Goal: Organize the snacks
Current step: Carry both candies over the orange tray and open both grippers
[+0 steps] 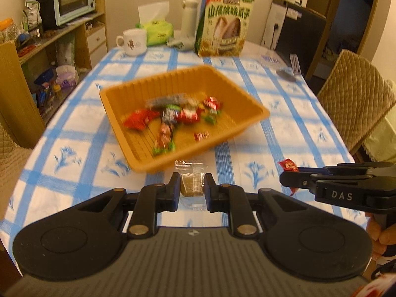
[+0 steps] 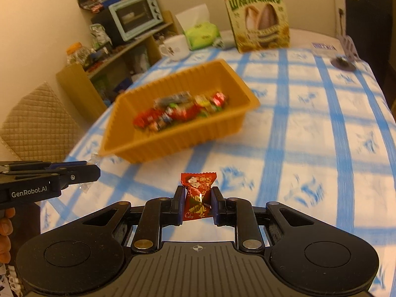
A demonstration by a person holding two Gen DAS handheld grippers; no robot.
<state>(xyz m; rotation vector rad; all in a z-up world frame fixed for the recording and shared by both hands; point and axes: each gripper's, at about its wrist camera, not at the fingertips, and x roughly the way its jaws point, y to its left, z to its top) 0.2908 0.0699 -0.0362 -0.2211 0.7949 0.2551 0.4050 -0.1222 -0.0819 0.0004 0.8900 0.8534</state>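
Nearest us, both tongs are loaded. Left tongs [image 1: 192,190] closed on a brown snack in a clear wrapper [image 1: 191,182], pinched at its middle, wrapper ends sticking out front and back. Right tongs [image 2: 198,204] closed on a red-wrapped candy [image 2: 198,198], held upright between the pads. Both pieces are off the worktop [image 2: 309,148], just short of the near wall of the orange tray [image 1: 173,158].

Beyond, the tray already holds a loose pile of wrapped sweets [image 1: 173,116], mostly red, some green and dark; blurred, so we cannot count them.

We see no other loose sweets on the blue-checked cloth. We judge the sorting nearly done: these two pieces need dropping in.

Far end: mug [image 1: 133,42], tissue pack [image 1: 156,31], sunflower-seed bag [image 1: 222,24], untouched.
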